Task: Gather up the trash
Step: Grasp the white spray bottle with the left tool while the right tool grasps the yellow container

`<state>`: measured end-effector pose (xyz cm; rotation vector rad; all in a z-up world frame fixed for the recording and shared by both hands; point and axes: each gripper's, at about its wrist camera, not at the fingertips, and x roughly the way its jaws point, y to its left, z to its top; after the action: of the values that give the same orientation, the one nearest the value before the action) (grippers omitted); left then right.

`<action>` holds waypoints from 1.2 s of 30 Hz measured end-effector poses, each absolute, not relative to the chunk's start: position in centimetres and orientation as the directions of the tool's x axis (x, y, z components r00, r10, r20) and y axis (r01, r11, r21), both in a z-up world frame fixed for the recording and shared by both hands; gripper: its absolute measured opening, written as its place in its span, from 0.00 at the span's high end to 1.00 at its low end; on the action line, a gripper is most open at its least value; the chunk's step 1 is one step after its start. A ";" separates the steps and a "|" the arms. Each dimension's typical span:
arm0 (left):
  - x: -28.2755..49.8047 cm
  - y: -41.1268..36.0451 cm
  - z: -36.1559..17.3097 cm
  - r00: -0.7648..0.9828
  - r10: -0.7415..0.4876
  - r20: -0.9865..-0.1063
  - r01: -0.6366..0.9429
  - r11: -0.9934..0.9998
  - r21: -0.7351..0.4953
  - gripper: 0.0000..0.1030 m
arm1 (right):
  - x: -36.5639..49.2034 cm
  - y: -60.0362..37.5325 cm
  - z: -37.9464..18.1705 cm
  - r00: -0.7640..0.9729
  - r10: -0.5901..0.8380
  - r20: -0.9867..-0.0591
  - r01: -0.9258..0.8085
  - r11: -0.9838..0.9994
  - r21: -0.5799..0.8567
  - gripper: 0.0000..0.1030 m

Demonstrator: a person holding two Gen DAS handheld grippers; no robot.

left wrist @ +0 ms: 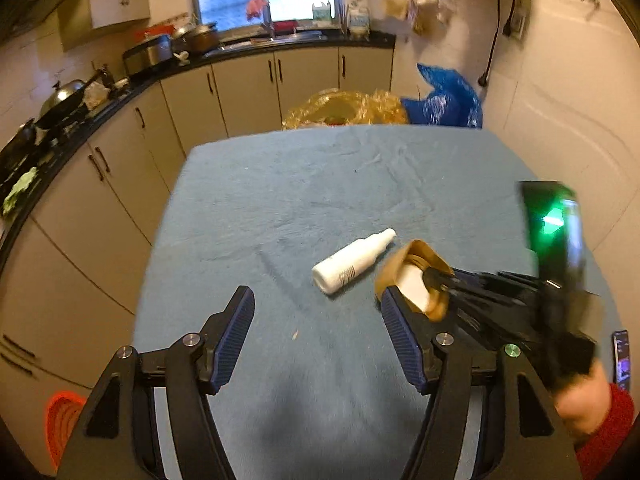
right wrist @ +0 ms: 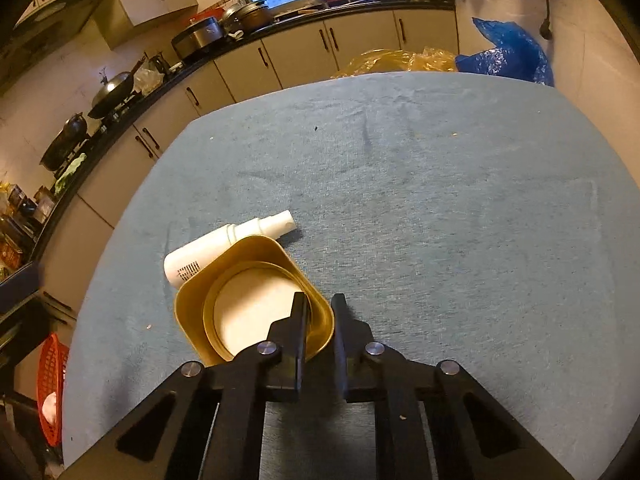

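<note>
Right wrist view showed my right tool (right wrist: 317,312) low in the middle of the frame, its two fingers drawn together on the near wall of a gold container (right wrist: 256,300), one finger inside the rim and the other outside, so I took it as clamped on that wall. The container sat on the blue-covered desk (right wrist: 440,200), left of centre in the frame, with a pale round insert in its bottom. A white bottle (right wrist: 224,246) lay on its side just behind it, upper left of the container, touching it or nearly so; I could not tell which. In the left wrist view my left tool (left wrist: 316,332) hung over the near part of the desk with its fingers well apart and nothing between them, while the same bottle lay at centre and the container showed tilted at right of centre, pinched by my other tool. I judged the container light and thin-walled, fairly stiff but smooth, so a pinch on one wall might let it swing or slip; a hold deeper down the wall seemed safer. The bottle looked like light, hard plastic, round and apt to roll, best taken across the middle of its body. A yellow bag (right wrist: 400,60) and a blue bag (right wrist: 508,54) stood beyond the far edge of the desk, at upper right.
</note>
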<state>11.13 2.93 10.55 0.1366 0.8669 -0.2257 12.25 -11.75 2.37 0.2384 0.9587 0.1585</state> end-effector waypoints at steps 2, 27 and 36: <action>12.9 2.4 9.6 0.618 -0.134 -0.775 0.245 0.969 0.027 0.37 | 11.8 -12.4 2.6 0.580 0.224 -0.783 -0.022 0.965 0.260 0.89; 19.6 -2.0 1.6 0.541 -0.096 -0.836 0.328 0.939 0.104 0.72 | 9.8 -17.2 4.9 0.657 0.187 -0.731 0.104 0.937 0.334 0.89; 14.7 1.8 3.2 0.596 -0.106 -0.796 0.190 0.982 0.012 0.72 | 9.6 -15.4 5.1 0.659 0.200 -0.725 0.045 0.952 0.304 0.89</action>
<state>14.74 1.80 3.20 0.0995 0.9163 -0.1721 9.63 -15.35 5.09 0.3093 0.8502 0.0895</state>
